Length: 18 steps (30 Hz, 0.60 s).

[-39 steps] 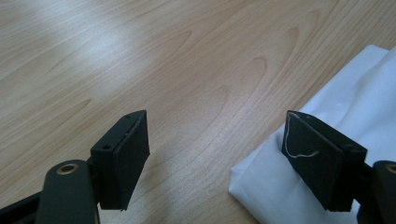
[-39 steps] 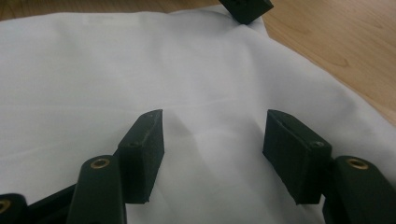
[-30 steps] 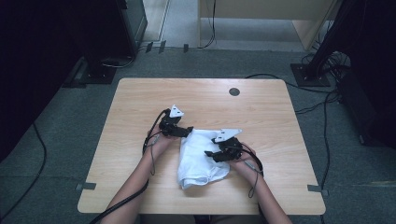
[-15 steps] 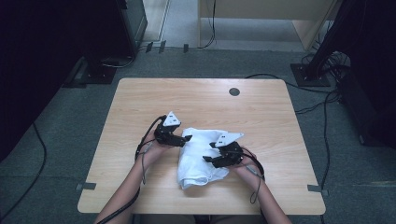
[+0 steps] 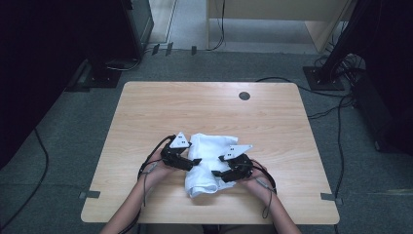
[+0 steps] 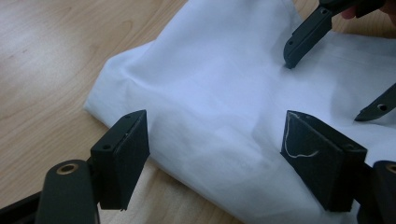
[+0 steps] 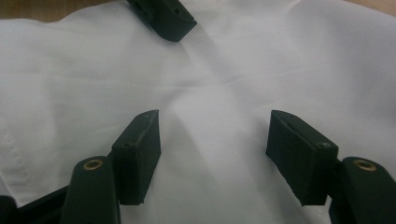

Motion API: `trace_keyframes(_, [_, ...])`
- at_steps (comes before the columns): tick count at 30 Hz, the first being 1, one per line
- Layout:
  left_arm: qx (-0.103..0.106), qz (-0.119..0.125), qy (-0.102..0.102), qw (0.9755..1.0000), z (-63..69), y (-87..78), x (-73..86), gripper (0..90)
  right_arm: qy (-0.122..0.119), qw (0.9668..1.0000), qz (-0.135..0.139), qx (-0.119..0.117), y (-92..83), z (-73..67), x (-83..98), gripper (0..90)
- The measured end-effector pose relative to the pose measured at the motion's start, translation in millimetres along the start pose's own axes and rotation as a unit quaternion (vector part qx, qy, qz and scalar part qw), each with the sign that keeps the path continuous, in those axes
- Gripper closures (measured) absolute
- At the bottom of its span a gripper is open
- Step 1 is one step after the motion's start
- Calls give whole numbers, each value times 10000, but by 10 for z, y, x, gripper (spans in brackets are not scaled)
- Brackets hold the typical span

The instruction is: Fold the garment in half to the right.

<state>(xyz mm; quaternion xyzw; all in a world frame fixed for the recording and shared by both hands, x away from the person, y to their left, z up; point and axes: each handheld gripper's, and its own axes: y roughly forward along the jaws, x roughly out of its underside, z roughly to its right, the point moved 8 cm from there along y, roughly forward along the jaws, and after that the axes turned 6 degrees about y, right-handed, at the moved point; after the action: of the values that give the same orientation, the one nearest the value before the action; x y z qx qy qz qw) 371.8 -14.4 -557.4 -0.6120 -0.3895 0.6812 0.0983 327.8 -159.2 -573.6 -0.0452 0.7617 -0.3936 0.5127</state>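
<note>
Your left gripper (image 6: 215, 154) has its jaws spread wide over the white cloth's (image 5: 209, 163) edge, grasping nothing. Your right gripper (image 7: 212, 149) is likewise released above it. The bunched cloth lies on the wooden table (image 5: 272, 122), near your edge.

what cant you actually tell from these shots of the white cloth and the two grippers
- Near end of the white cloth: cut off by the bottom edge in the left gripper view and the right gripper view.
- What kind of item the cloth is: too bunched in the high view; a stitched seam shows, nothing more.
- Left gripper and right gripper: fingers wide apart, but contact with the cloth is unclear.
</note>
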Motion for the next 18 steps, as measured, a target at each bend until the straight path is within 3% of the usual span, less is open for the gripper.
trace_keyframes(7, [-200,-118,181,9996,-54,106,64,232,-325,9994,-56,143,39,31,3,371])
trace_keyframes(11, [-452,-90,294,9985,-129,151,54,232,-307,9993,103,204,66,110,-23,373])
trace_keyframes(18, [-363,177,-266,9988,-193,105,13,231,-163,9990,210,357,63,199,-65,357])
